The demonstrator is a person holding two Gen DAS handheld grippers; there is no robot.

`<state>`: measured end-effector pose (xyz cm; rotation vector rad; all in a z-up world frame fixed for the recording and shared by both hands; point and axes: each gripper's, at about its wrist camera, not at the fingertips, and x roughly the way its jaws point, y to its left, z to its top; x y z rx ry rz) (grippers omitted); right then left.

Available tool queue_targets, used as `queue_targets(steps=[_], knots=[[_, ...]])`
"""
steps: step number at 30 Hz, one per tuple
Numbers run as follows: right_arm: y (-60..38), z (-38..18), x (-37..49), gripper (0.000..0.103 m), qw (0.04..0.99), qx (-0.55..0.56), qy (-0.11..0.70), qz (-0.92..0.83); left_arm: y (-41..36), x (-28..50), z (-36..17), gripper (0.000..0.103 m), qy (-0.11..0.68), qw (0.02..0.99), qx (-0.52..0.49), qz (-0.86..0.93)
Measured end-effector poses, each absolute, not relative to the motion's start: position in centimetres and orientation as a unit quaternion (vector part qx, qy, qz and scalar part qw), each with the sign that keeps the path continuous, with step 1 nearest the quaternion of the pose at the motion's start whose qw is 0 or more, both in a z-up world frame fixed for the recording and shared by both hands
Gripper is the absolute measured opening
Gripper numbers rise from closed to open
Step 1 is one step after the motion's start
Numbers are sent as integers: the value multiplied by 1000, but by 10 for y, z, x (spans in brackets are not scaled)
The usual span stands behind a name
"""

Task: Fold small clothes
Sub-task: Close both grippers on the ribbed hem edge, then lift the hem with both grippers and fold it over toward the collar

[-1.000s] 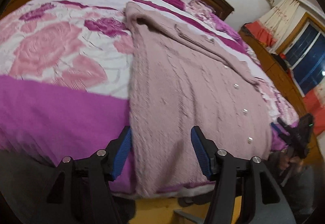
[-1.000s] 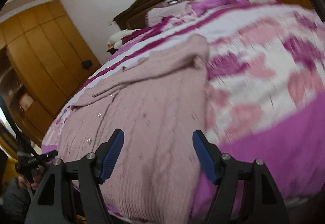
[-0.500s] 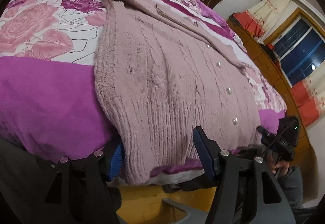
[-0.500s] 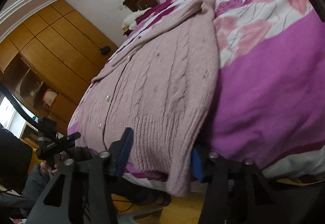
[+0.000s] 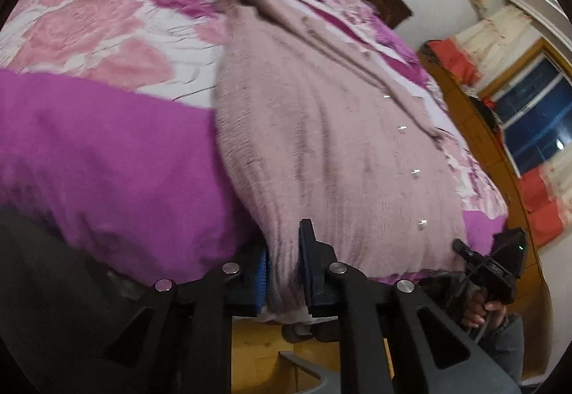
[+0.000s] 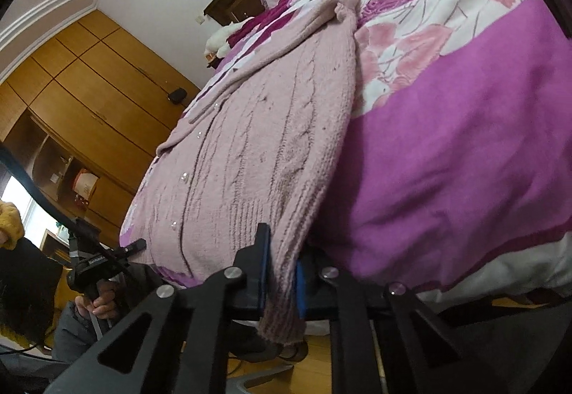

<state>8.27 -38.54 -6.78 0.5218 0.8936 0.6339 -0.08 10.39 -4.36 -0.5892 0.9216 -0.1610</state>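
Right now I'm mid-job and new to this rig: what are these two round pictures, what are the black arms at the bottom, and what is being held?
There is no robot here. A person holds a two-finger clamp tool in each hand, and each tool carries a wide-angle camera looking along its fingers; that is why both pictures are round.

The left camera shows the left gripper; the right camera shows the right gripper.

On the bed, over a pink and purple floral cover, lies a pale pink knitted cardigan with small buttons.

Both grippers have just been closing, and each now pinches one bottom corner of the cardigan's hem at the bed's near edge. In each picture the person's other hand and tool show at the side.
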Motion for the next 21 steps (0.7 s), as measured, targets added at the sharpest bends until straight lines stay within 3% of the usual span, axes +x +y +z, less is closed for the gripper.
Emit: queue_targets(steps=[10,13,14,15,16,17,18,19,21], knots=[[-392,-75,77,12,820,246,435,280,123,-5,-59,12,454,826,-326,-69],[-389,-74,78,12,820,241,438,280,113,13,-58,23,466,827,-306,-79],[-388,-75,78,12,819,238,440,281,109,17,-55,35,465,829,-300,-87],[-387,-75,78,12,819,236,440,281,106,17,-52,37,462,832,-294,-94],[-386,-75,78,12,820,234,440,281,103,16,-51,37,459,838,-281,-92],[-386,-74,77,12,821,232,439,281,100,12,-50,26,458,844,-266,-86],[-387,-73,76,11,822,231,437,282,100,9,-49,7,459,850,-250,-69],[-387,-71,75,11,824,232,432,284,102,7,-49,0,459,852,-246,-61],[-385,-66,74,10,826,237,422,290,112,1,-47,0,443,848,-280,-78]])
